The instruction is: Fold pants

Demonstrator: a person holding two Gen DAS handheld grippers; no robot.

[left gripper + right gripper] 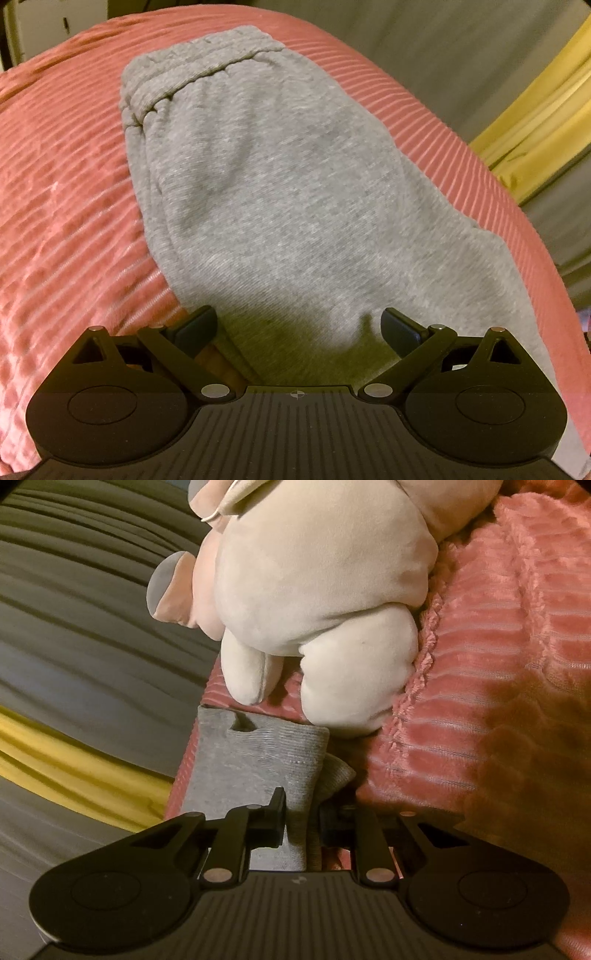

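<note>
meanwhile left fingers gape wide over grey pants; right fingers pinch its cuff.

No words, labels, brand names or numbers can be read in either view; the only sign is a small round crosshair mark on the body of the left gripper, and a faint pale mark on the right gripper
</note>
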